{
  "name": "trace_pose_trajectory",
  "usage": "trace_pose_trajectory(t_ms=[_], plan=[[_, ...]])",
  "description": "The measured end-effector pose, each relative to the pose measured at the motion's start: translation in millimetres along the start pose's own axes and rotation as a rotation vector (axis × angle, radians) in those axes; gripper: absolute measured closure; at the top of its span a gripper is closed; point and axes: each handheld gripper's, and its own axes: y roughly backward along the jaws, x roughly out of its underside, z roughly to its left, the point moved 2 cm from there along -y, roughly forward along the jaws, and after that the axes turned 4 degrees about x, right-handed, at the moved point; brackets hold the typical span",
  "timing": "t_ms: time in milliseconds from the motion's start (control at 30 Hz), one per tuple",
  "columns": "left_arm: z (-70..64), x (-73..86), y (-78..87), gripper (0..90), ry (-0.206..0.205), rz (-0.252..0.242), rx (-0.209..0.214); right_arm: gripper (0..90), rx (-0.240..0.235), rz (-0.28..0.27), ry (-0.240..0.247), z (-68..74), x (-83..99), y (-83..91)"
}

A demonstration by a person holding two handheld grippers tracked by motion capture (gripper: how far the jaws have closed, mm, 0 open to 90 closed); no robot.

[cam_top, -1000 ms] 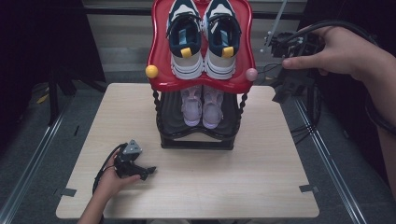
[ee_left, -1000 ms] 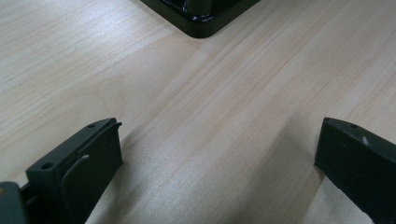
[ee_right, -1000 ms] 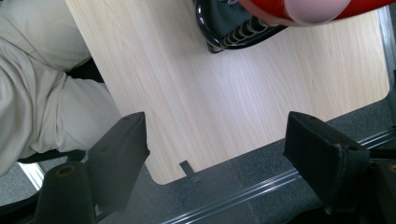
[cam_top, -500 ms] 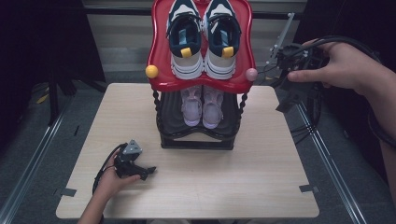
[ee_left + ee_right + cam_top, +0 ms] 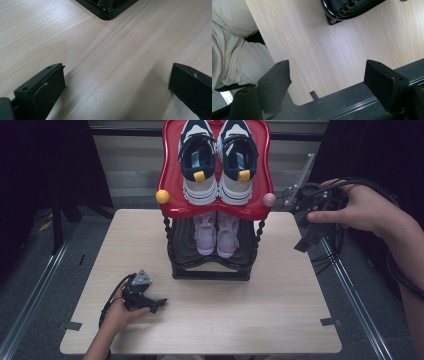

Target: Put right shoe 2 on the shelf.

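A two-tier shoe rack stands at the back middle of the wooden table. On its red top shelf is a navy and white pair of sneakers. On its black lower shelf is a small lilac pair. My left gripper lies on the table at the front left, held by a hand, jaws wide open over bare wood. My right gripper hangs in the air off the rack's right side, pointing down, open with nothing between its fingers.
A corner of the rack's black base is ahead of the left gripper. Below the right gripper are the rack's base, the table's corner with a tape mark, the person's trousers and grey floor with a metal rail.
The right hand and its gripper have come down and a little nearer beside the rack. The left gripper has stayed where it lay.
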Motion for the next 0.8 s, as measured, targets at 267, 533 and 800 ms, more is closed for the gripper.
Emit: trace_pose_trajectory(t_ms=[267, 533, 800], plan=[[-0.4, 0.0, -0.2, 0.1, 0.006, -0.007, -0.001, 20.7, -0.006, -0.014, -0.012, 2.0, 8.6, -12.0], [-0.4, 0.1, -0.2, 0.1, 0.006, -0.007, -0.001, 20.7, -0.007, -0.006, -0.017, 3.4, 16.0, -24.5], [-0.6, 0.3, -0.1, 0.1, 0.008, -0.006, 0.0, 20.6, -0.009, -0.01, -0.012, 4.7, 20.7, -39.9]])
